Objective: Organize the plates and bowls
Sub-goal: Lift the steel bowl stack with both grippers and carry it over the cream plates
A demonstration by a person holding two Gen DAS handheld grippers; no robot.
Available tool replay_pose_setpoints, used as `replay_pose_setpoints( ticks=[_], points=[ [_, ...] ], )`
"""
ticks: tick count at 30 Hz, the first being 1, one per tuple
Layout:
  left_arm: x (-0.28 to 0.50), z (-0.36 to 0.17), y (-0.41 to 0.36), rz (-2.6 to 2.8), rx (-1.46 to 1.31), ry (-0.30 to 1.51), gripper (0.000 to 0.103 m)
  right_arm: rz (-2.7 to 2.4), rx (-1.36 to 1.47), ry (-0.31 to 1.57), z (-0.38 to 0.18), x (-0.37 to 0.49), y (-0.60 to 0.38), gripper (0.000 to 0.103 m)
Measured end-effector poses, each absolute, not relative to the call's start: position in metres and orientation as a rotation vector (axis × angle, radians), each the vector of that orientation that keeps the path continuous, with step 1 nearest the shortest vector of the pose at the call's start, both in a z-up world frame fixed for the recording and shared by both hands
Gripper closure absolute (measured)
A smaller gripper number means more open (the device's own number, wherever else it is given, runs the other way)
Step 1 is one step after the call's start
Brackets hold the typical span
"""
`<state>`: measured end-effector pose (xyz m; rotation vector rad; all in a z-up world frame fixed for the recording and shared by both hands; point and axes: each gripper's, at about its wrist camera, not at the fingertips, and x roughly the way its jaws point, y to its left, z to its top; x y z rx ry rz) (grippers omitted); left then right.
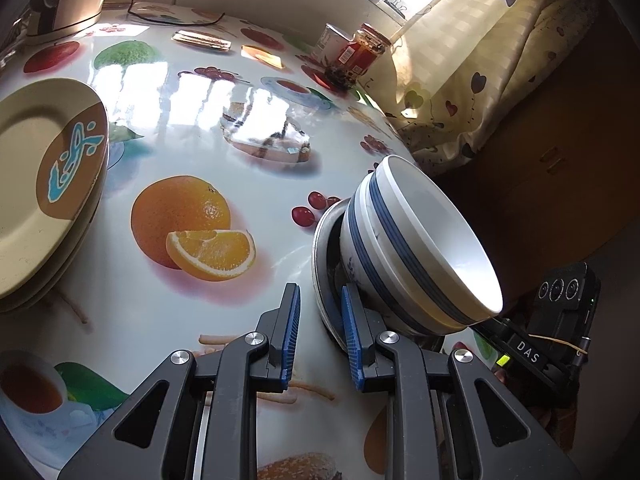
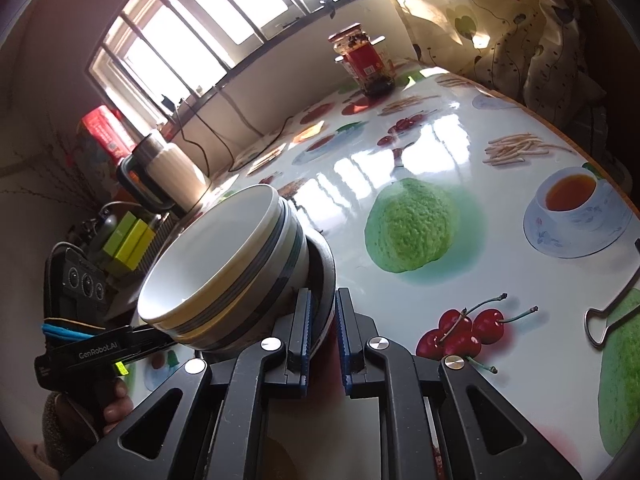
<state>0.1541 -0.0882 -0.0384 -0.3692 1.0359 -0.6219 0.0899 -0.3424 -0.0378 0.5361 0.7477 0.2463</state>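
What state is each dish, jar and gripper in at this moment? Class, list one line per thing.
Striped bowls: nested, standing in the metal dish.
Metal dish: gripped at opposite rim edges.
Left gripper: shut on the dish rim.
Right gripper: shut on the dish rim.
Plates: stacked on the table.
Red-labelled jar: upright, lid on.

Daylight is pouring through a barred window [image 2: 200, 28], glaring off the glossy fruit-printed tabletop [image 2: 400, 184]; a cream heart-patterned curtain [image 1: 480, 52] is hanging beside plain beige walls [image 2: 52, 92].
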Motion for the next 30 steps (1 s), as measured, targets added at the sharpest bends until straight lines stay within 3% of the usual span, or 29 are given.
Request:
replay_pose_setpoints(
  ticks=[8,30],
  points=[
    [0.153,-0.036,-0.09,-0.645,-0.363,1.017,0.09,0.274,0.552,0.739,-0.039,0.089,-0.345,0.091],
    [0.16,-0.048,-0.078,-0.603,-0.53,1.053,0.087,0.212,0.72,0.71,-0.047,0.086,-0.352,0.09]
  ],
)
